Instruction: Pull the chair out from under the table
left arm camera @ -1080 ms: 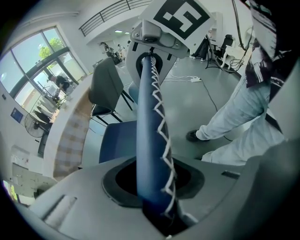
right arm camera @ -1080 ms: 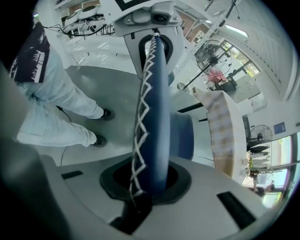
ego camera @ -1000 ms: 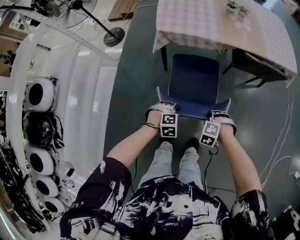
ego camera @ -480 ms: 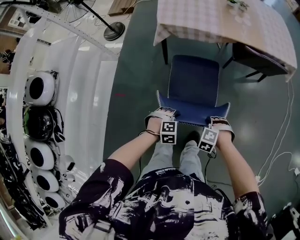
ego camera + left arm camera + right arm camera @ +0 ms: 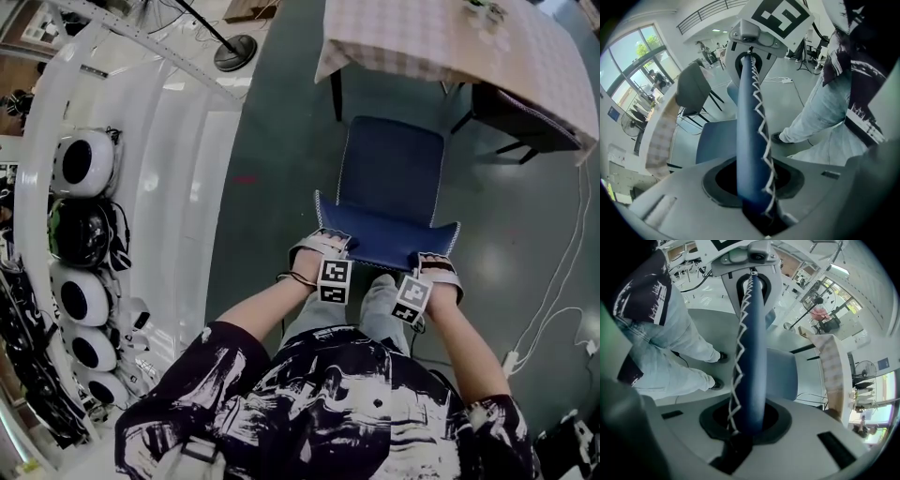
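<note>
The blue chair [image 5: 392, 169] stands on the grey floor, its seat out from under the table [image 5: 422, 37] with the checked cloth. Its backrest [image 5: 386, 234], edged with white zigzag stitching, faces me. My left gripper [image 5: 330, 246] is shut on the backrest's top edge near its left corner, and my right gripper [image 5: 433, 264] is shut on the same edge near the right corner. In the left gripper view the backrest edge [image 5: 752, 140] runs up from my left gripper [image 5: 755, 192]. The right gripper view shows the edge [image 5: 749, 357] clamped in my right gripper [image 5: 740, 427].
A dark chair [image 5: 520, 127] stands at the table's right side. A fan stand [image 5: 234, 52] is at the top left, and white rounded units [image 5: 80, 164] line a rack on the left. Cables [image 5: 553, 300] trail on the floor at right. My feet [image 5: 375, 286] are just behind the backrest.
Both grippers and the chair have moved together toward me, away from the table. More floor shows between the seat's front and the tablecloth.
</note>
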